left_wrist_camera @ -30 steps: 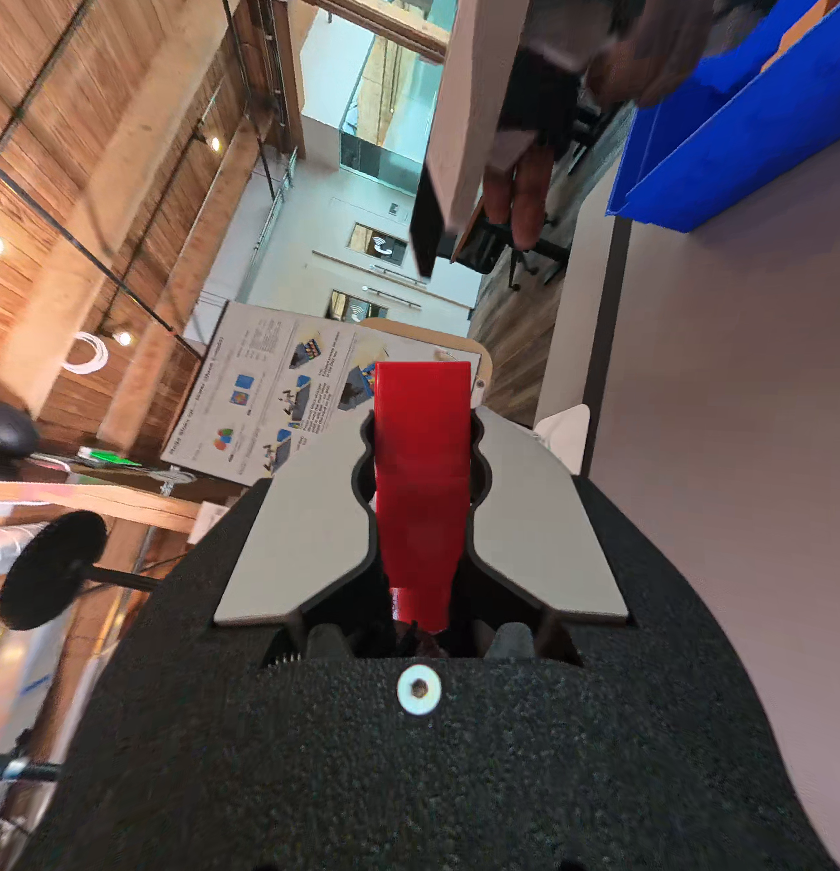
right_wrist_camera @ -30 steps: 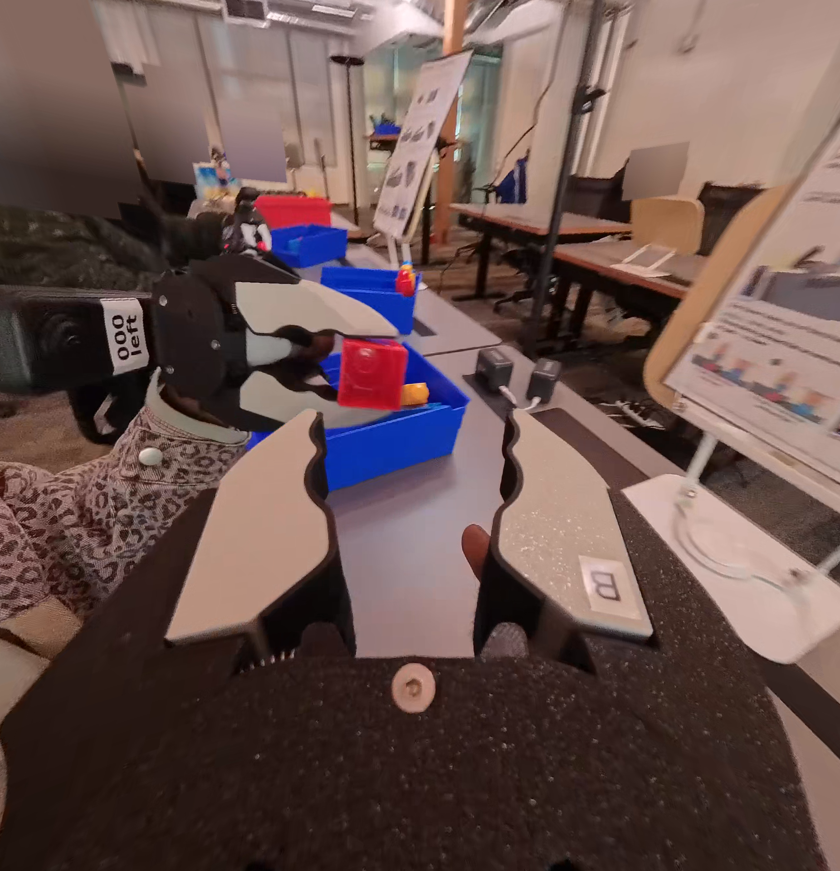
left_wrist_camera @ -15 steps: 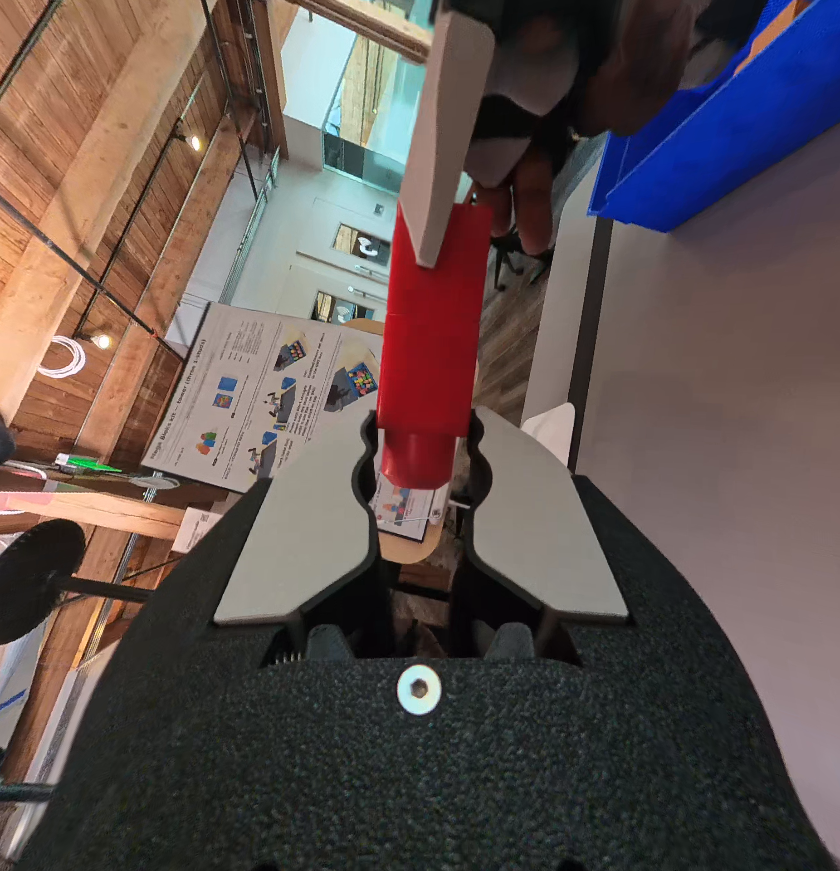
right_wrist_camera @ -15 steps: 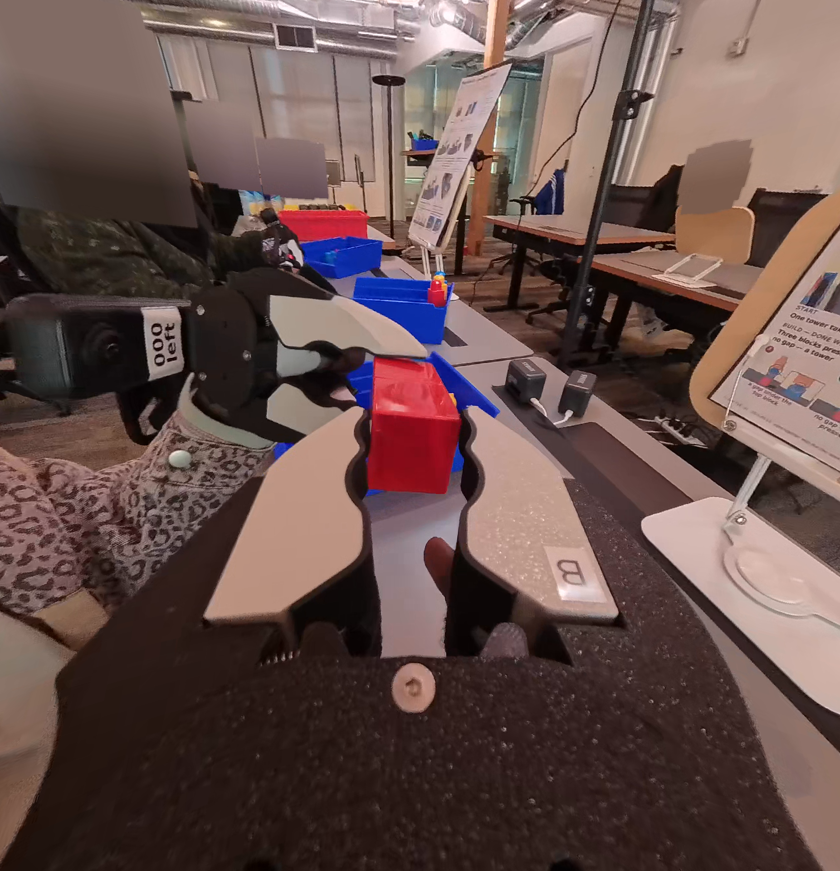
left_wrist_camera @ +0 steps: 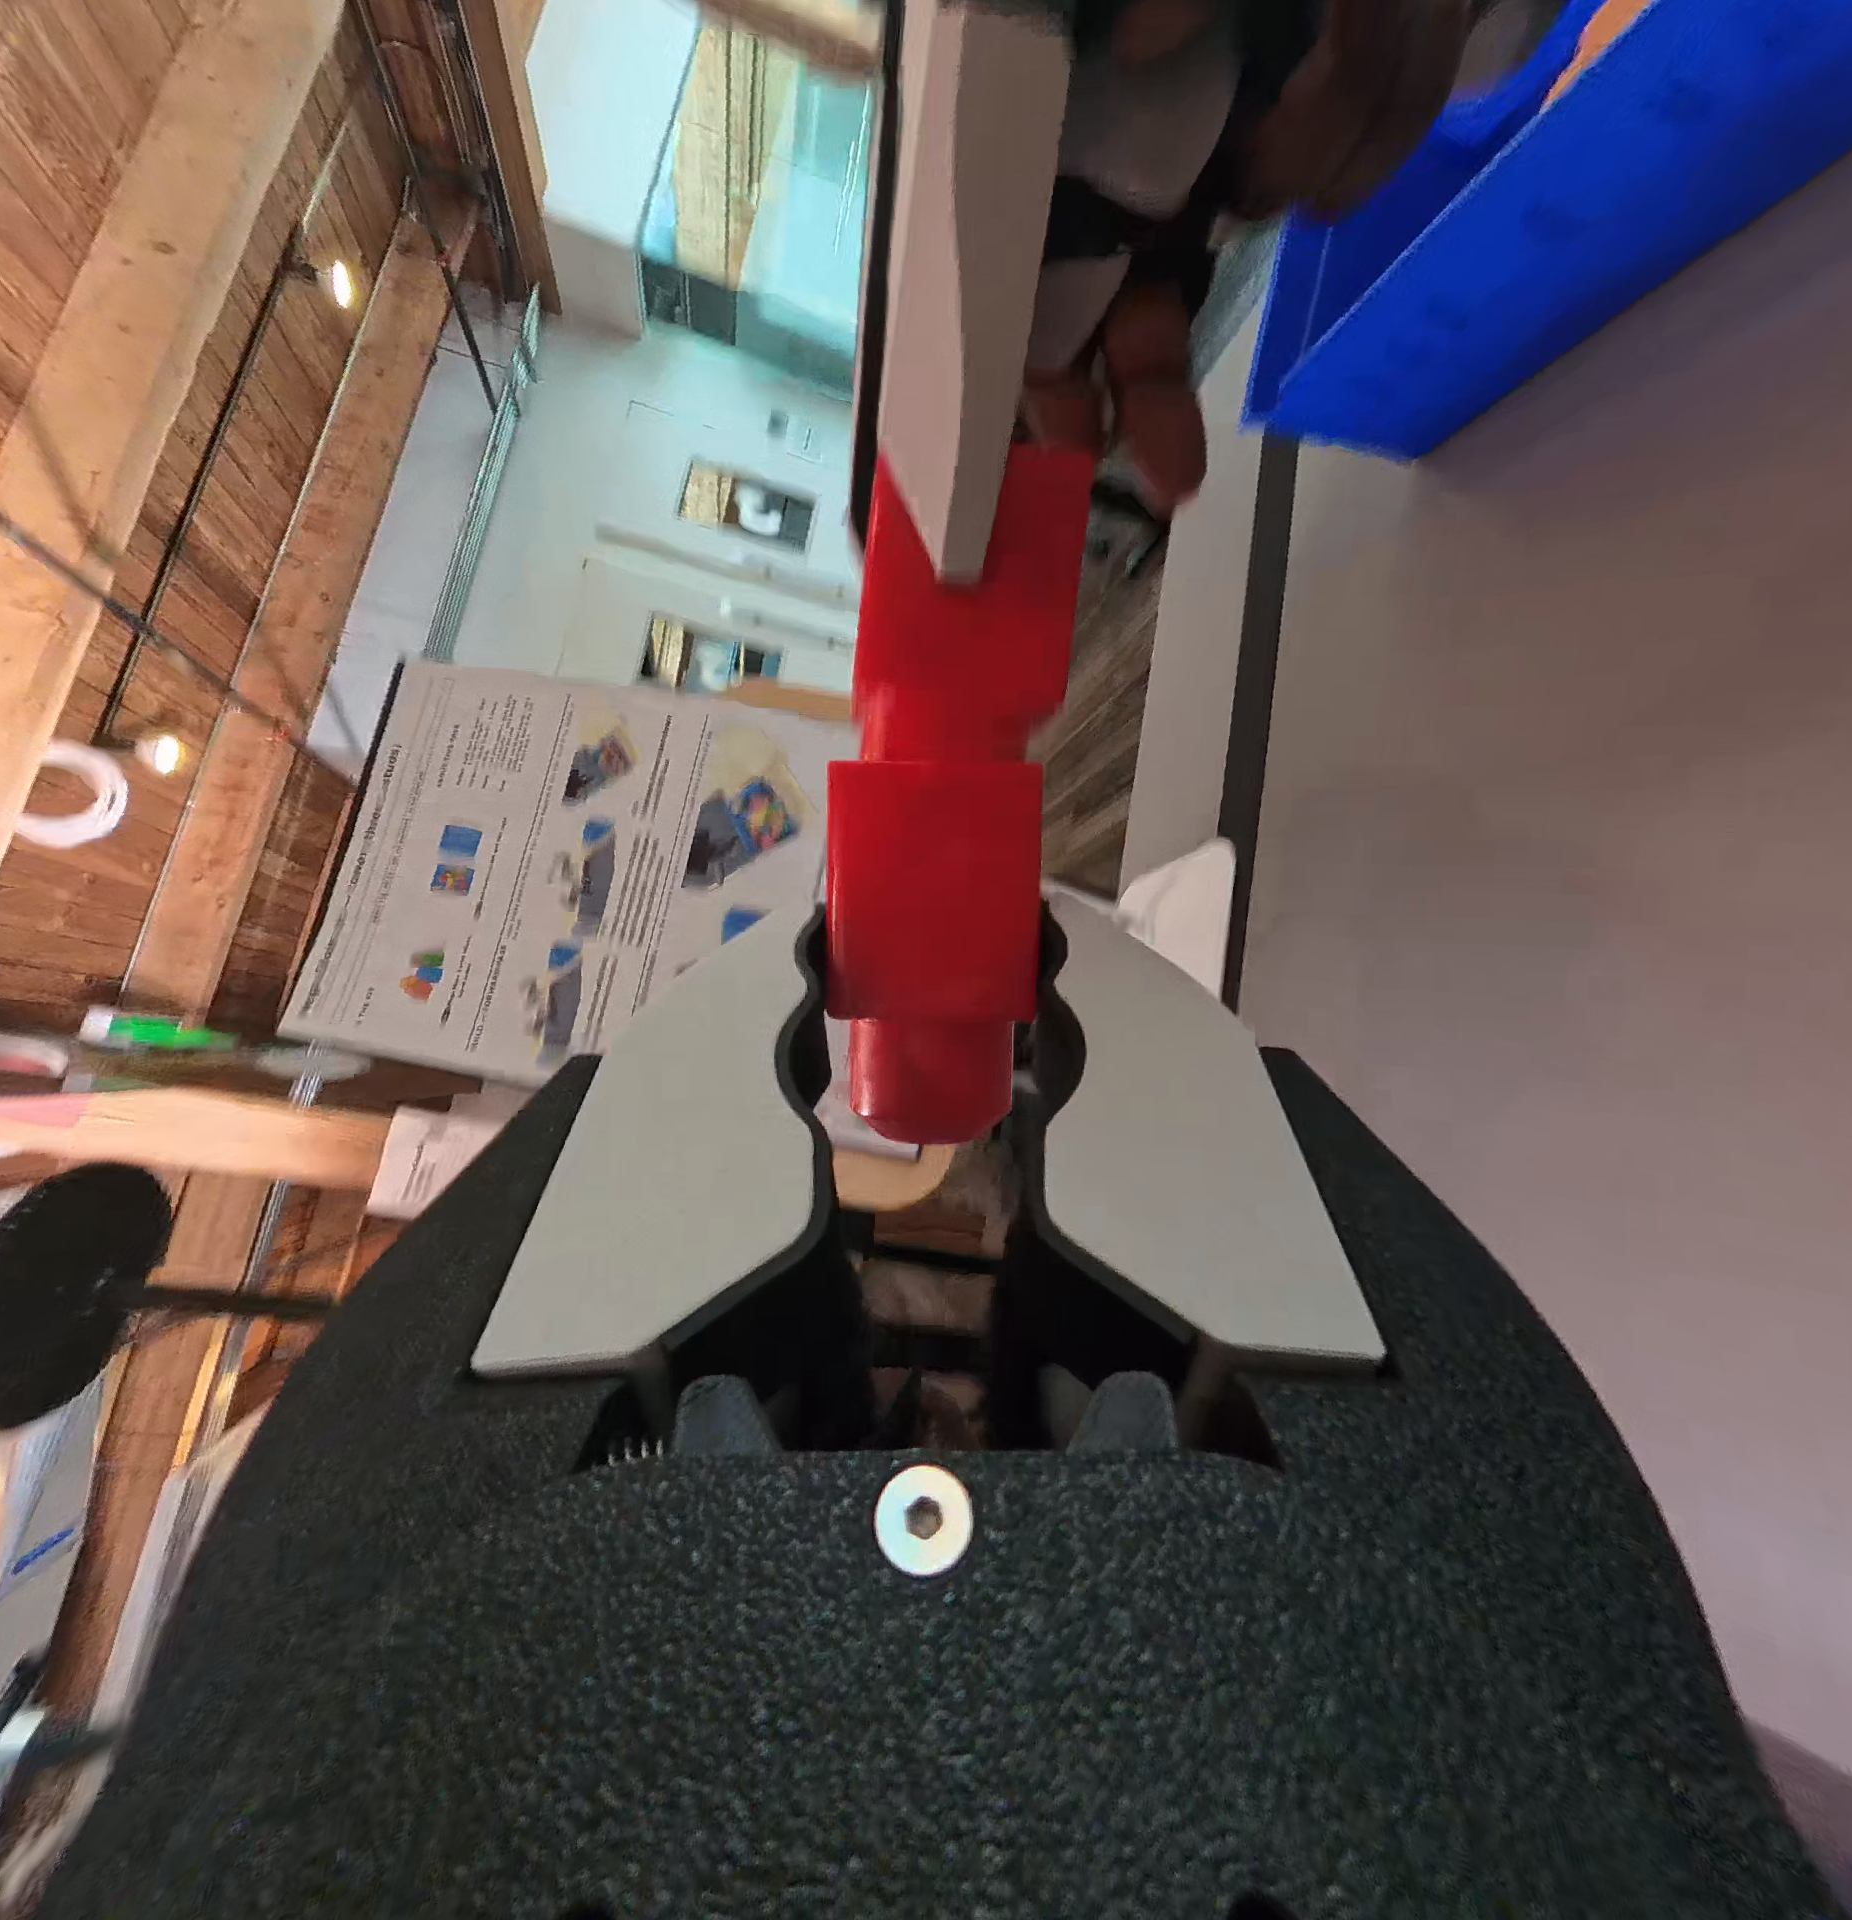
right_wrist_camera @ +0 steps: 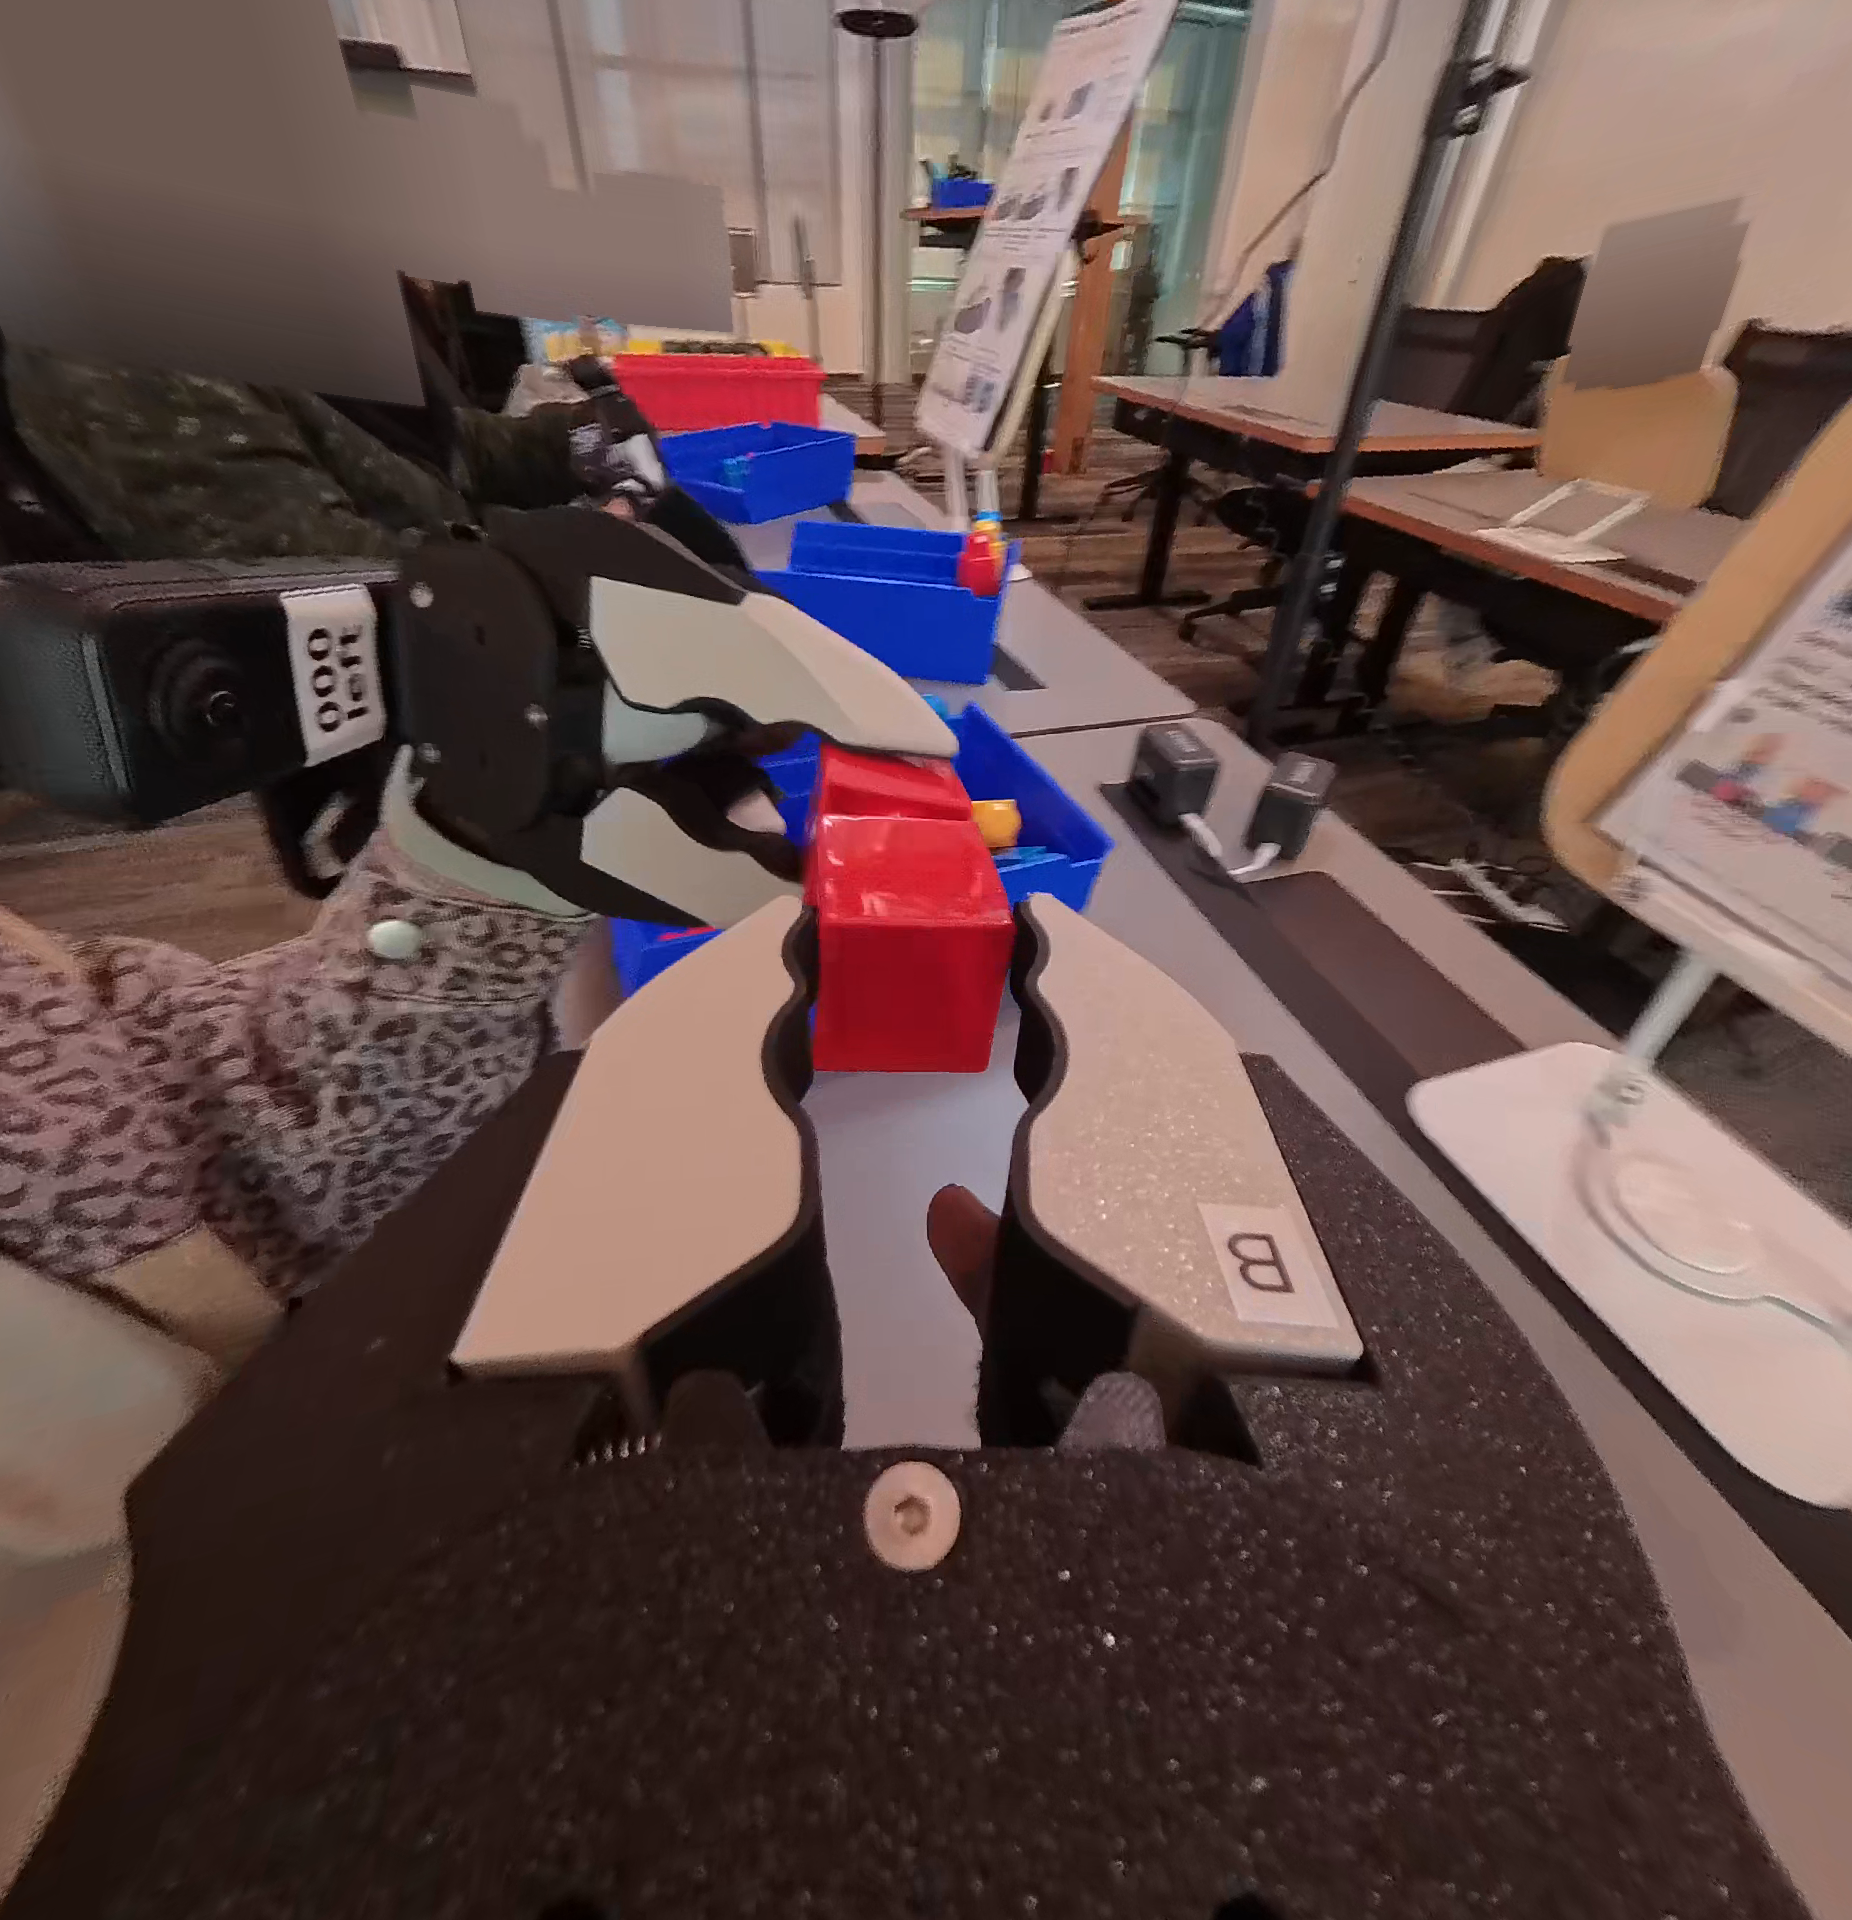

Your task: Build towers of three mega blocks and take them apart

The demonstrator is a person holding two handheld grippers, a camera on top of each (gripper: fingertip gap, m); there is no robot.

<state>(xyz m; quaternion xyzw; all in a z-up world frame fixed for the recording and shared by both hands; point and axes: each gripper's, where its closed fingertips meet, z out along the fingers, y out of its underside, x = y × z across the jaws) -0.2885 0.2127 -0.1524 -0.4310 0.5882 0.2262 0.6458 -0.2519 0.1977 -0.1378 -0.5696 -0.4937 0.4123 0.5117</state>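
Two red mega blocks are held in the air over the grey table (left_wrist_camera: 1524, 935). My left gripper (left_wrist_camera: 932, 935) is shut on the near red block (left_wrist_camera: 932, 873), whose stud points back at the camera. One finger (left_wrist_camera: 953, 312) of my right gripper presses the far red block (left_wrist_camera: 963, 623), and a stud shows in the gap between the two blocks. In the right wrist view my right gripper (right_wrist_camera: 911, 935) is shut on a red block (right_wrist_camera: 911, 987). Just behind it, my left gripper (right_wrist_camera: 860, 821) holds the other red block (right_wrist_camera: 891, 790).
A blue bin (right_wrist_camera: 1057, 831) with loose blocks stands behind the grippers, and it shows in the left wrist view (left_wrist_camera: 1628, 260). More blue and red bins stand farther back. Two black chargers (right_wrist_camera: 1223, 779) and a sign stand on a white base (right_wrist_camera: 1576, 1143) are at the right. A leopard-print sleeve (right_wrist_camera: 174, 1039) is at the left.
My right gripper came in and shut on the far end of the red stack in my left gripper. The two red blocks have since pulled apart, so a stud now shows between them.
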